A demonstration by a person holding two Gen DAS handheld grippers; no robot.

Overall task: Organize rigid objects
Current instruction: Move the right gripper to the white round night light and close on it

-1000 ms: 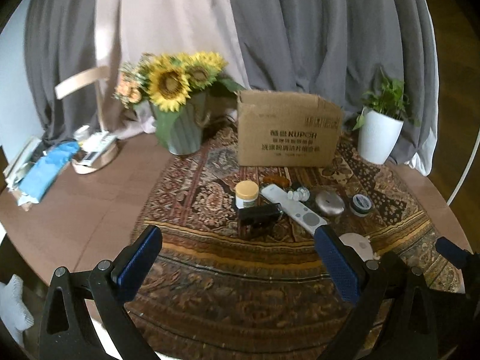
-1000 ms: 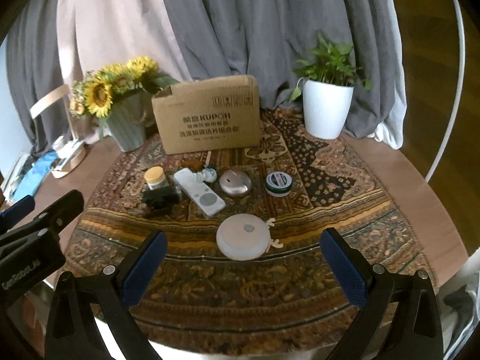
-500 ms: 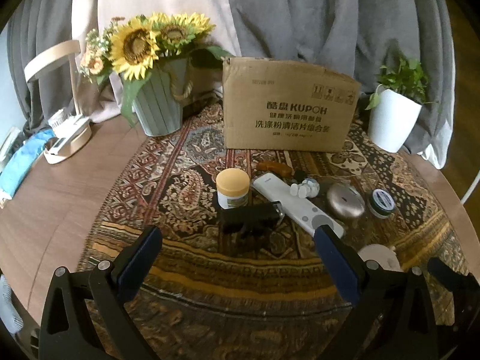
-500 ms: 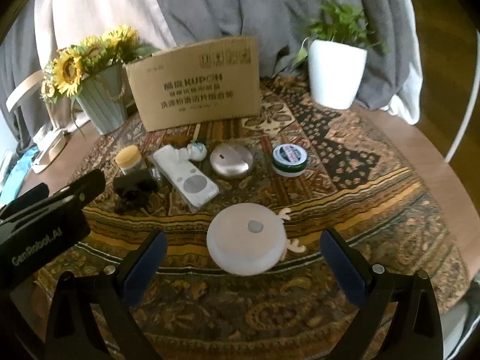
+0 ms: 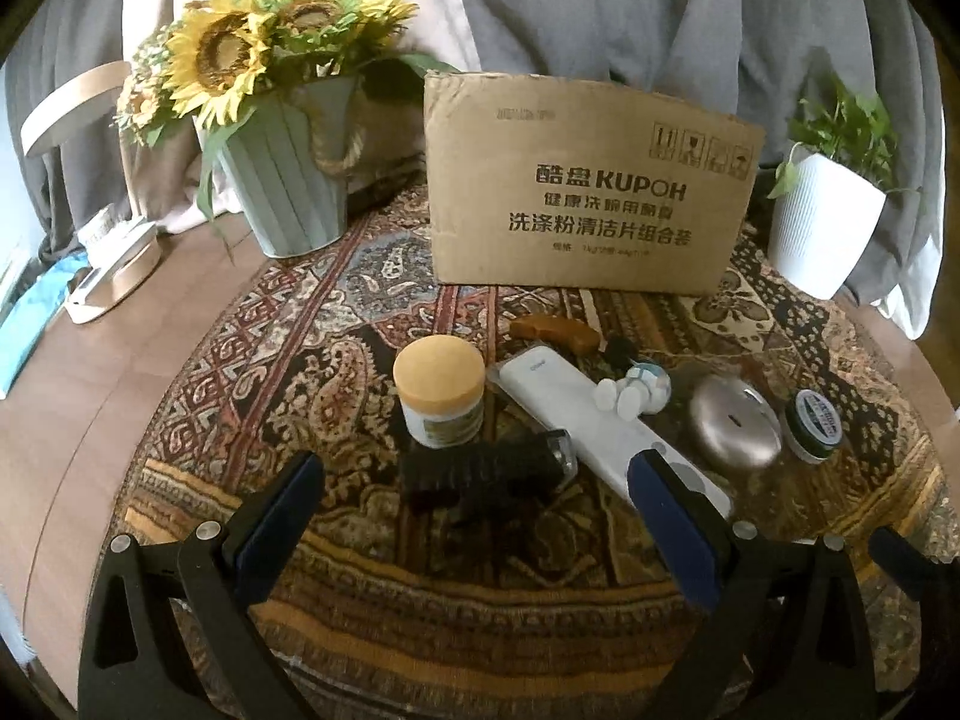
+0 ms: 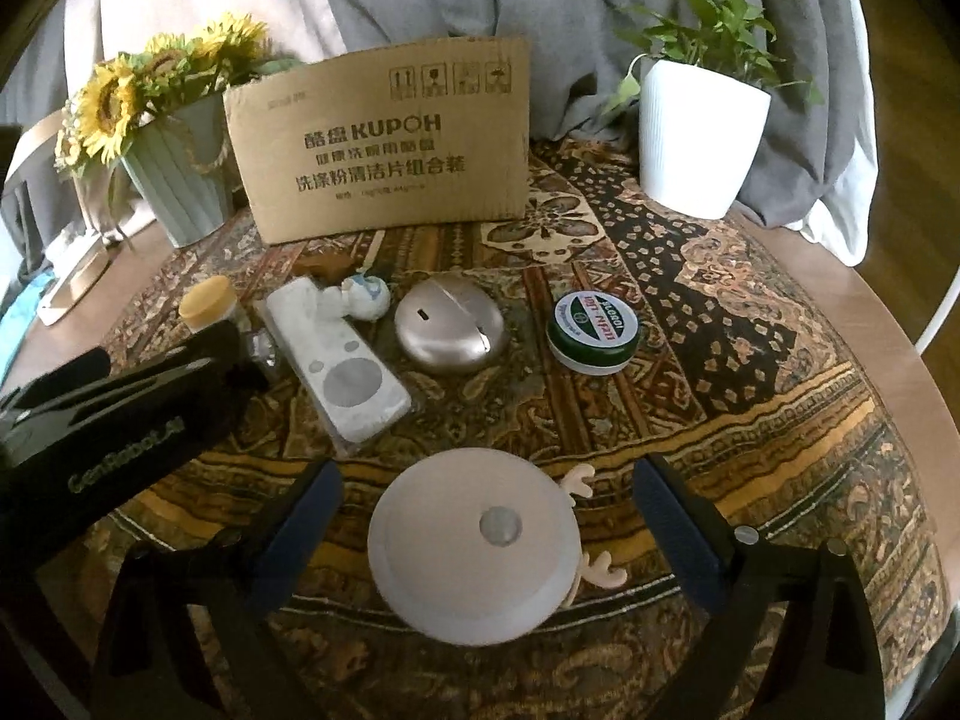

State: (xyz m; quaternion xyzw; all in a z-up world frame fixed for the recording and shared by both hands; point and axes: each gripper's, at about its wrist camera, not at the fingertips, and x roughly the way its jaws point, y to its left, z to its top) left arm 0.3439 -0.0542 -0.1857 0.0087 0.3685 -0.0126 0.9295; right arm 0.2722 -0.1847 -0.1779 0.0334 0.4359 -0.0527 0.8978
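Observation:
Small items lie on a patterned rug (image 5: pixel 252 360): a yellow-lidded jar (image 5: pixel 441 387), a black ribbed object (image 5: pixel 486 471), a white remote (image 5: pixel 576 414), a small white figurine (image 5: pixel 636 390), a metallic dome (image 5: pixel 735 429), a green tin (image 5: pixel 813 423) and a brown piece (image 5: pixel 555 330). My left gripper (image 5: pixel 474 516) is open just short of the black object. My right gripper (image 6: pixel 489 531) straddles a white round disc with antlers (image 6: pixel 444 558). Its jaws are closing, and the pads stand apart from the disc.
A cardboard box (image 5: pixel 591 204) stands behind the items, with a sunflower pot (image 5: pixel 288 192) to its left and a white plant pot (image 6: pixel 696 144) to its right. Grey curtains hang behind. The left gripper's body (image 6: pixel 108 420) fills the right wrist view's left side.
Both grippers have come down and forward toward the items. The disc, earlier ahead of the right fingers, now lies between them. The black object is nearer the left fingers.

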